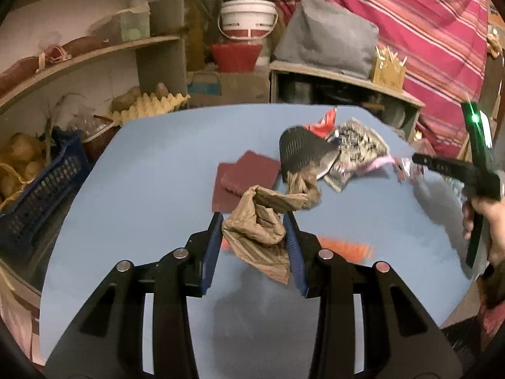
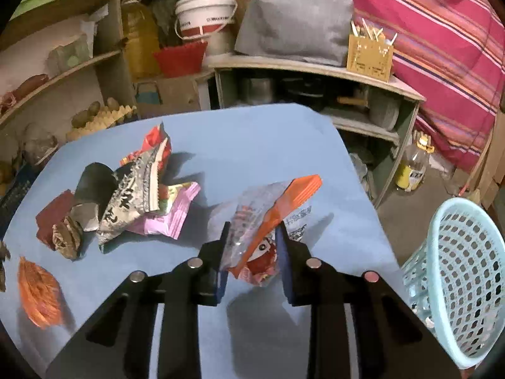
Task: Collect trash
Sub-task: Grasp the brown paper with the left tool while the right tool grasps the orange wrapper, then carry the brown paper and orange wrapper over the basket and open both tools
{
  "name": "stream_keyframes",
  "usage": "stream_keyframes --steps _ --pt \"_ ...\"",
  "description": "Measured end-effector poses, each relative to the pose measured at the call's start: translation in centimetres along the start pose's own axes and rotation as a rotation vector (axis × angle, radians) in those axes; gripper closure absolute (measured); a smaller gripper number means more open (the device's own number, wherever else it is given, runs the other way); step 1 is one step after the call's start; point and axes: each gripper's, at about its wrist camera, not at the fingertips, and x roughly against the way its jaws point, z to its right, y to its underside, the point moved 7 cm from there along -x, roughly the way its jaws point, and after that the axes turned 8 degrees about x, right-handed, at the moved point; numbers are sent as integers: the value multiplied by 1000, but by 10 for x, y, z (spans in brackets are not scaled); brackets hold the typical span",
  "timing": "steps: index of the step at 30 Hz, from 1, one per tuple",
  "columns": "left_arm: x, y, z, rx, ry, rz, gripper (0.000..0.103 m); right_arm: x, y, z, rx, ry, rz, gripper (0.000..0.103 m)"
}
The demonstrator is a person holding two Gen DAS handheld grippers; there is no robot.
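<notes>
My left gripper (image 1: 254, 221) is shut on a crumpled brown paper bag (image 1: 262, 221), held a little above the blue table (image 1: 142, 173). My right gripper (image 2: 252, 230) is shut on a clear and orange plastic wrapper (image 2: 268, 221) over the table's right part; it also shows at the right edge of the left wrist view as the right gripper (image 1: 416, 161). A pile of wrappers lies on the table: a grey printed packet (image 2: 132, 195), a pink packet (image 2: 170, 214), a red wrapper (image 2: 154, 145) and a black piece (image 2: 94, 180). A light blue perforated basket (image 2: 457, 278) stands at the right, beside the table.
A dark red pad (image 1: 243, 177) and an orange mesh scrap (image 2: 38, 290) lie on the table. Another crumpled brown paper (image 2: 66, 237) sits by the pile. Shelves with a white bucket (image 2: 205, 15), a grey bag (image 2: 293, 19) and a striped cloth (image 2: 426, 31) stand behind.
</notes>
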Motion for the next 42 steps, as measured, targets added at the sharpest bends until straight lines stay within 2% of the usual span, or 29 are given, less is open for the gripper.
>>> stream_keyframes --steps 8,19,31,42 --pt "-1 -19 28 4 -8 30 65 33 2 23 13 -2 48 75" --pt "-6 -36 109 -53 -17 95 65 85 23 124 -82 65 106 75" --pt "-4 -33 226 -124 80 102 65 125 54 210 -125 197 120 75" --pt "-10 -12 326 -173 190 87 65 141 77 269 -203 200 131 75"
